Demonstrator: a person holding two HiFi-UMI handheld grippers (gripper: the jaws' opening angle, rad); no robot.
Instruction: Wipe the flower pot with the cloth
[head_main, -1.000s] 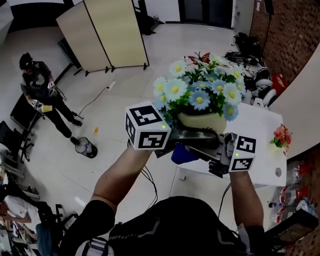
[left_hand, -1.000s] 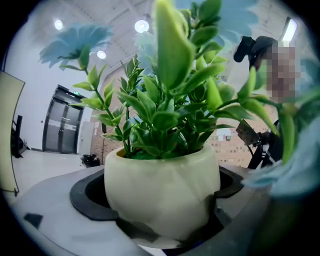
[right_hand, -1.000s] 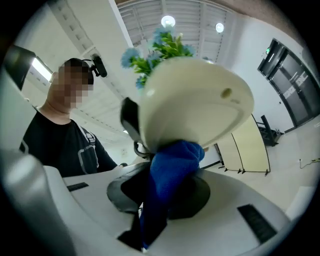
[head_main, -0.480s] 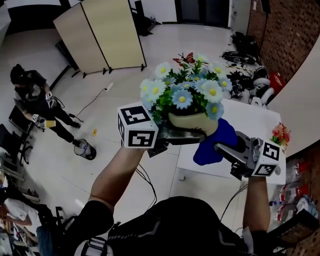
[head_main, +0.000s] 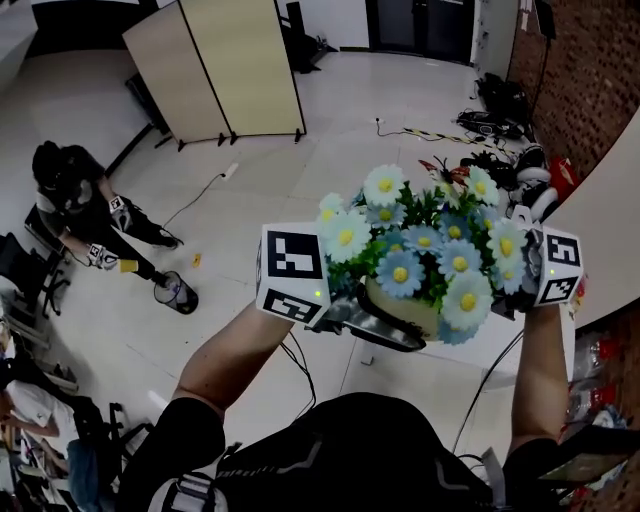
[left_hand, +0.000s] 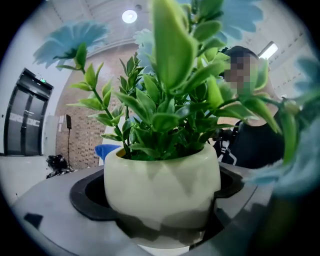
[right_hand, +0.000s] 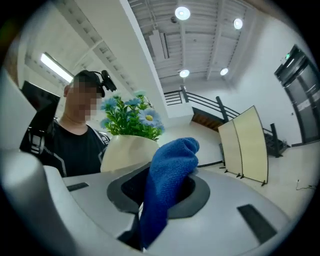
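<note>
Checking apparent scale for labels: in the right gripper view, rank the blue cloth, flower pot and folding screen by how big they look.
1. blue cloth: largest, but nearest the camera.
2. folding screen: somewhat smaller, though far away.
3. flower pot: smallest, its lower part hidden.

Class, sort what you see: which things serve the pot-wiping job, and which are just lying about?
In the job: flower pot, blue cloth, left gripper, right gripper.
Lying about: folding screen, gear pile by the brick wall.
</note>
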